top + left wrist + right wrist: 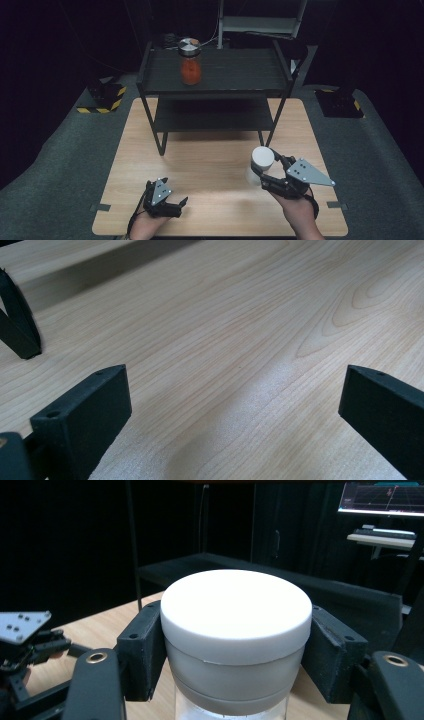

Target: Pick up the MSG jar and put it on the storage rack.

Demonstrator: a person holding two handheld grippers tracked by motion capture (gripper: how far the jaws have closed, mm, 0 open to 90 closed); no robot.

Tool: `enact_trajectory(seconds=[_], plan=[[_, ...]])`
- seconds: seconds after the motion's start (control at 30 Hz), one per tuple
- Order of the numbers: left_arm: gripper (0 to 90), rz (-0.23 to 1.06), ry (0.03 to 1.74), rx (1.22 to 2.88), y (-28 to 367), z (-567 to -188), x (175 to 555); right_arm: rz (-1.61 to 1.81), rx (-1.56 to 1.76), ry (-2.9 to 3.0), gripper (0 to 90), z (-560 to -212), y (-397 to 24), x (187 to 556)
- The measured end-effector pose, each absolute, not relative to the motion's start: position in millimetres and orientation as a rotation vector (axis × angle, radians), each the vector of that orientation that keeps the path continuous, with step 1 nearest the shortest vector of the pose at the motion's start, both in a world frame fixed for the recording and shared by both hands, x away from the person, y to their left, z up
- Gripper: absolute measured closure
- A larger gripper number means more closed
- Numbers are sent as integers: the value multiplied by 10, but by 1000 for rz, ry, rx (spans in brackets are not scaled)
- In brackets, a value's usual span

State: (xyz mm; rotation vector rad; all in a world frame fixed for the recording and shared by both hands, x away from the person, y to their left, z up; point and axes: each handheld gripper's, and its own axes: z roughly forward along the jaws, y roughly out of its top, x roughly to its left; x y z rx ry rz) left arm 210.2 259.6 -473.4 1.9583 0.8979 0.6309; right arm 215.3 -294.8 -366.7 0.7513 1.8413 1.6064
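A clear jar with a white lid (pixel 261 161) hangs above the wooden table (pixel 210 160) at the front right, held by my right gripper (pixel 267 167). In the right gripper view both black pads (pixel 142 650) press the sides of the white lid (pixel 235 610). My left gripper (pixel 172 197) rests low at the front left of the table. In the left gripper view its jaws stand wide apart over bare wood, the left gripper (pixel 235 410) holding nothing. A jar of red-orange contents with a metal lid (pixel 190 62) stands on the top of the black shelf (pixel 240 75).
The black two-level shelf stands across the far half of the table, its legs (pixel 160 145) planted on the wood. The lower shelf (pixel 215 117) is bare. Grey floor surrounds the table. Black-and-yellow bases (pixel 102 100) sit at the far left and right.
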Motion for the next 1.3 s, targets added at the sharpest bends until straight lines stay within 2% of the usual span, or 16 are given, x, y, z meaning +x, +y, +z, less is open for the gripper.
enact_trajectory(seconds=[0.83,1.3], plan=[[7,622,902,1947,2616,-4741,2102,1638,759,1767,334,-3035,-2906,2362],[7,617,898,1947,2628,-4741,2109,1638,754,1728,334,-2568,-2815,2555]])
